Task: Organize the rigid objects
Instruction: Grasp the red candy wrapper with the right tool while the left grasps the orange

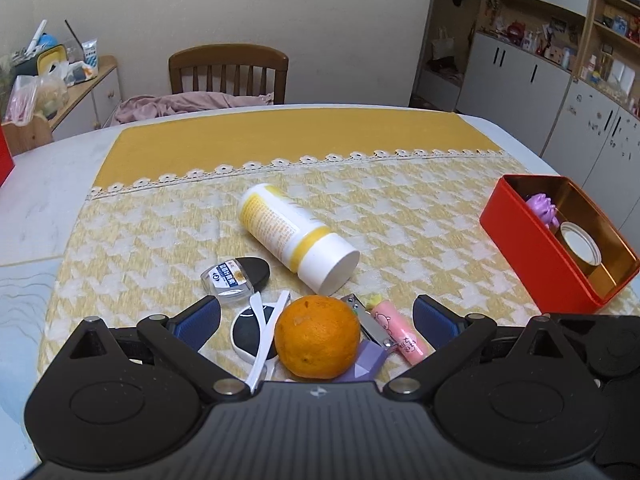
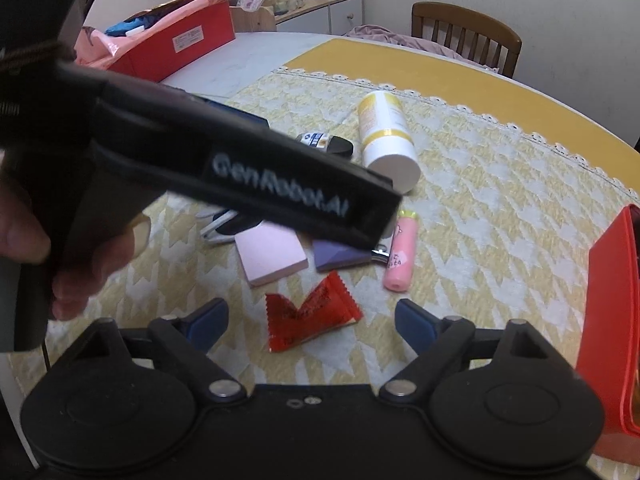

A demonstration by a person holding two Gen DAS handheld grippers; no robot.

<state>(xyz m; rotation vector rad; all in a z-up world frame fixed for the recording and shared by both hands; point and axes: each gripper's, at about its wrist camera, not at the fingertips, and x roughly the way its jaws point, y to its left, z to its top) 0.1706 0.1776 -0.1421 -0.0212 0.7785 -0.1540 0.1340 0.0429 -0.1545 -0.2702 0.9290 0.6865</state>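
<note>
Reading my left wrist view from left to right: a clear case with a black lid (image 1: pixel 234 280) lies on the yellow houndstooth tablecloth (image 1: pixel 140 240), and just beside it toward the camera sit white-framed sunglasses (image 1: pixel 256 332). My left gripper (image 1: pixel 316 314) has its jaws spread wide, gripping nothing; the orange (image 1: pixel 318 336) sits between the blue pads (image 1: pixel 198 320) with a gap on each side. Beyond the orange, a white and yellow bottle (image 1: pixel 294 238) lies on its side. To the right of the orange come a metal nail clipper (image 1: pixel 370 322), a purple card (image 1: pixel 370 360) and a pink tube (image 1: pixel 402 332). At far right stands the red tin (image 1: pixel 532 256), open-topped with a gold lining; it holds a purple figure (image 1: pixel 542 206) near its far end and a white round lid (image 1: pixel 580 242) further toward its near end.

Reading my right wrist view from left to right: a hand (image 2: pixel 60 252) holds the left gripper's black body, which crosses the upper left. A pink notepad (image 2: pixel 270 254) lies flat beneath it. My right gripper (image 2: pixel 312 318) has its jaws wide apart and empty; a red wrapped packet (image 2: pixel 308 318) lies on the cloth between them, clear of both. The tin's red wall fills the right edge; I cannot see inside it from here.
</note>
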